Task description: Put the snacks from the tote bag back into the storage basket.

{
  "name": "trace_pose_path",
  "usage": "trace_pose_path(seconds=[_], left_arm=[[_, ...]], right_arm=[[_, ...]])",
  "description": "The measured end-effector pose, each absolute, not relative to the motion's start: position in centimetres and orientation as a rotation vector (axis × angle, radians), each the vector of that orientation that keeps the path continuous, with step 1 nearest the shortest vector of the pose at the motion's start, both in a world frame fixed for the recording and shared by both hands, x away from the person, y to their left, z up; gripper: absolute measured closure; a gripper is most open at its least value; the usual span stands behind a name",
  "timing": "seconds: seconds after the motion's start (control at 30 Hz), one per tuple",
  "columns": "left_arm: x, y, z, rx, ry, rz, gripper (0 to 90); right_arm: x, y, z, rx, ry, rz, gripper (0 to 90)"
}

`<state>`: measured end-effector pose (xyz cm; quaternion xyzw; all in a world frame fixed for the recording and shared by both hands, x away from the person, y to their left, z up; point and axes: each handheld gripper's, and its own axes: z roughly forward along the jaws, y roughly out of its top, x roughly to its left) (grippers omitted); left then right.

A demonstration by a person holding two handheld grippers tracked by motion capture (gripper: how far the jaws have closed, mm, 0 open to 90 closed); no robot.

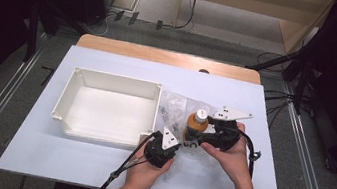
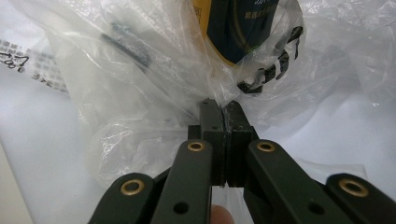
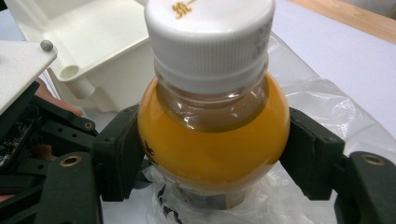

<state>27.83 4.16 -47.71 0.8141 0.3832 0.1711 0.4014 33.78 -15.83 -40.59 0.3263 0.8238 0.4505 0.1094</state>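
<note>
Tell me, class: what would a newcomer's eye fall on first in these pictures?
The bottle of orange liquid with a white cap, gripped at its shoulder by the right gripper, right of the white tray. Next, the clear bag around the bottle's base, a fold pinched by the left gripper.

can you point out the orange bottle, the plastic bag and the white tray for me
orange bottle (image 3: 212,144): right gripper view, on its orange-filled body between the jaws
plastic bag (image 2: 154,88): left gripper view, on the crumpled clear film above the shut jaws
white tray (image 1: 103,110): high view, on its bare floor
</note>
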Motion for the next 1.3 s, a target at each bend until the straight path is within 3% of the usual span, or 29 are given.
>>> trace_pose_path(seconds=[0.73,1.3], left_arm=[[27.9,4.1,-47.7,2.06,0.969,0.432,90.0],[27.8,4.0,-47.8,2.054,0.975,0.441,90.0]], right_arm=[[33.8,-15.4,-40.4,0.973,2.419,1.287,30.9],[32.6,-15.6,-37.0,0.954,2.369,1.331,31.0]])
